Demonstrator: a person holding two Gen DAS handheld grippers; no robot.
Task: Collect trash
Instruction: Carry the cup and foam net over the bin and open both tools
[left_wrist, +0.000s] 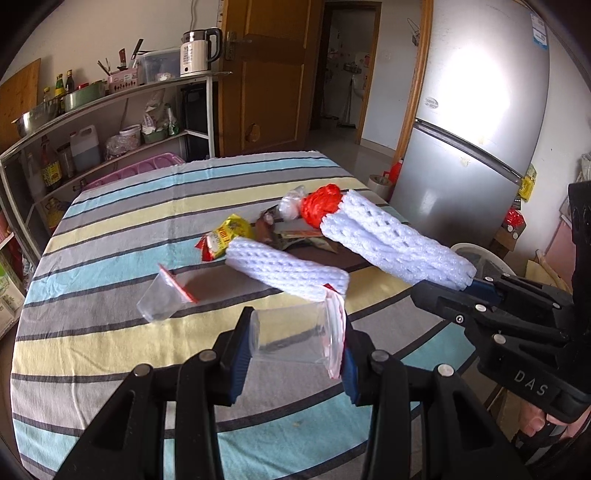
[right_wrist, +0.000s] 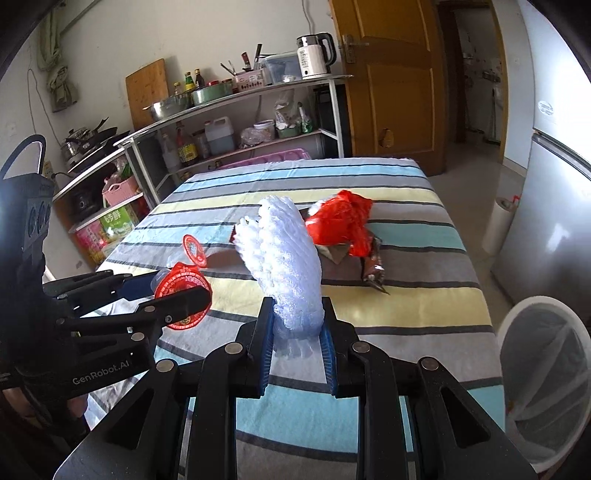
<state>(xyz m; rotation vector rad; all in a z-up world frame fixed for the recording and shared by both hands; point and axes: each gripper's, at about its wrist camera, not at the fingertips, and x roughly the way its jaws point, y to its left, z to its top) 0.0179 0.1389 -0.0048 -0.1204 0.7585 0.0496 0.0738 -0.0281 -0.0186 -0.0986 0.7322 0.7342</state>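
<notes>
Trash is in both grippers. The left gripper (left_wrist: 295, 339) has its jaws closed on a clear cup (left_wrist: 291, 338), held sideways with its peeled red-print lid (right_wrist: 183, 295) hanging at the mouth. The right gripper (right_wrist: 297, 343) has narrowed its jaws on the end of a white foam net (right_wrist: 284, 266), which sticks out ahead of the fingers. Both loads are lifted above the striped table (left_wrist: 110, 332).

More lies on the cloth: a second cup (left_wrist: 162, 299), another foam net (left_wrist: 288, 271), a yellow packet (left_wrist: 227, 236), a red bag (right_wrist: 343, 221), a small clear bag (left_wrist: 291, 205) and dark wrappers (right_wrist: 373, 269).

A lined bin (right_wrist: 543, 369) stands just off the table's right edge. The step in hand looks like carrying both pieces there. I would take the net over first, since that hand is nearer, and open the jaws only once the net's free end is inside the rim. The cup is thin, so keep the squeeze light and bring it over mouth-down, lest the lid catch on the liner.
</notes>
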